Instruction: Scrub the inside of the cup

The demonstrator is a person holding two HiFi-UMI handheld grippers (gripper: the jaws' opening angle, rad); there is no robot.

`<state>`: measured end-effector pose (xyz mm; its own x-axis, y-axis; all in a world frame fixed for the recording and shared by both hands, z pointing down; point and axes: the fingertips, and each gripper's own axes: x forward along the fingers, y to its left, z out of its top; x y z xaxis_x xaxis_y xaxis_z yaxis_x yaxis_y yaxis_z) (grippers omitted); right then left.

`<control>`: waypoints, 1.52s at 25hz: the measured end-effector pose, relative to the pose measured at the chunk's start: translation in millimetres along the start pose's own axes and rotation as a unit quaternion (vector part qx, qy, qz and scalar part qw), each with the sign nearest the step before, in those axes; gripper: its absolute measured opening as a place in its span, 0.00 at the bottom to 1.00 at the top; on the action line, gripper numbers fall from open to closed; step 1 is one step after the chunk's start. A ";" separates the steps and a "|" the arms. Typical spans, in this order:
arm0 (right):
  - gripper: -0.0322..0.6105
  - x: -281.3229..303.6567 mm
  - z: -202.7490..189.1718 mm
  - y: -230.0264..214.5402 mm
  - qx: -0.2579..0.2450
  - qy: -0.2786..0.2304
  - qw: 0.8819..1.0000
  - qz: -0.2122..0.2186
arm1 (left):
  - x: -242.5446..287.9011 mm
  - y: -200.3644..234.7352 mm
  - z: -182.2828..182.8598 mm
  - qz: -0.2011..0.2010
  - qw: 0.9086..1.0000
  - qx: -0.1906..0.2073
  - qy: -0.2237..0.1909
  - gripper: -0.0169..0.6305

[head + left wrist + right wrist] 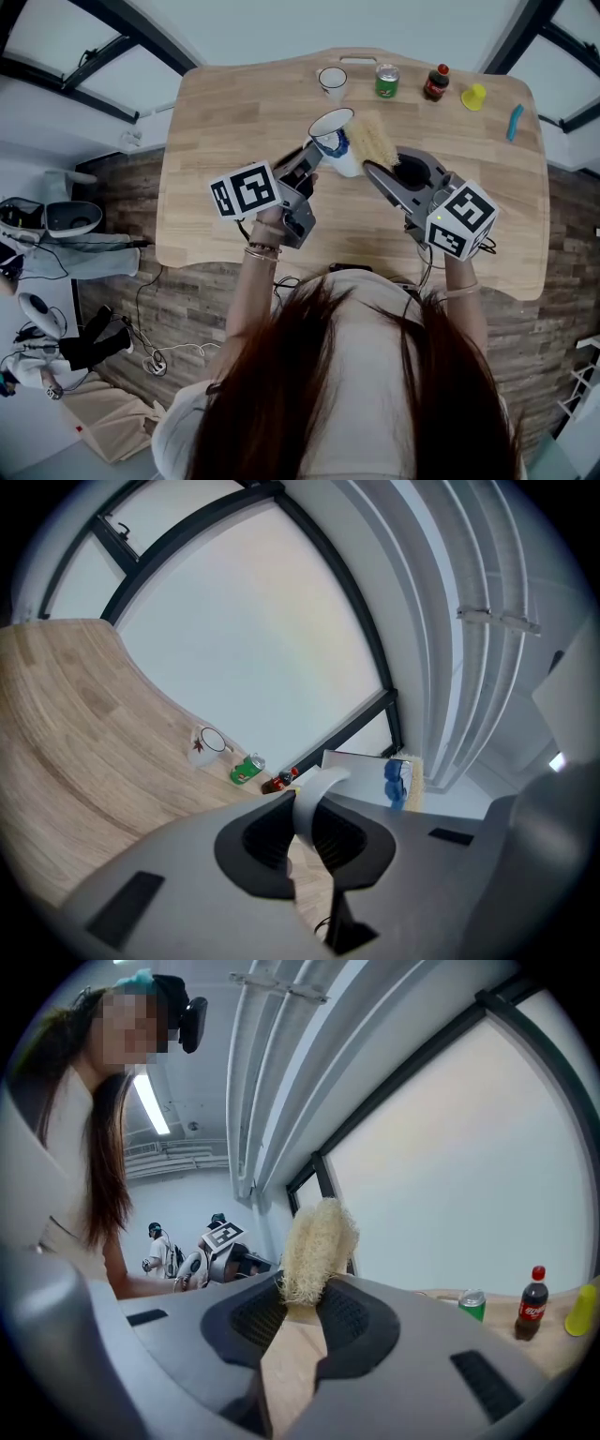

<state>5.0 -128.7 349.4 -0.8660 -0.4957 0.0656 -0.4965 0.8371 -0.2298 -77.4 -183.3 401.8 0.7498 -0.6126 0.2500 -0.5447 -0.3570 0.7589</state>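
A white cup with blue print (335,142) hangs tilted above the table, its mouth turned up and away from me. My left gripper (314,161) is shut on the cup's handle (313,799), and the cup's body (361,778) shows beyond the jaws. My right gripper (380,171) is shut on the wooden handle (289,1358) of a scrub brush. The brush's pale bristles (371,139) lie just right of the cup, outside its mouth. From the right gripper view the bristles (319,1241) stand up past the jaws.
Along the far edge of the wooden table (234,103) stand a white mug (331,82), a green can (386,81), a small cola bottle (436,82), a yellow object (474,97) and a blue object (515,122). Other people stand far off in the right gripper view.
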 end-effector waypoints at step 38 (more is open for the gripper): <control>0.21 -17.8 1.6 0.5 0.125 -0.001 0.984 0.129 | 0.6 -21.2 -11.6 -0.122 0.990 0.035 0.059 0.07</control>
<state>20.2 -119.9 346.5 -0.9612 -0.2743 -0.0291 -0.2290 0.8521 -0.4707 -61.1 -167.9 392.8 0.8985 -0.4175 0.1358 -0.3639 -0.5351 0.7624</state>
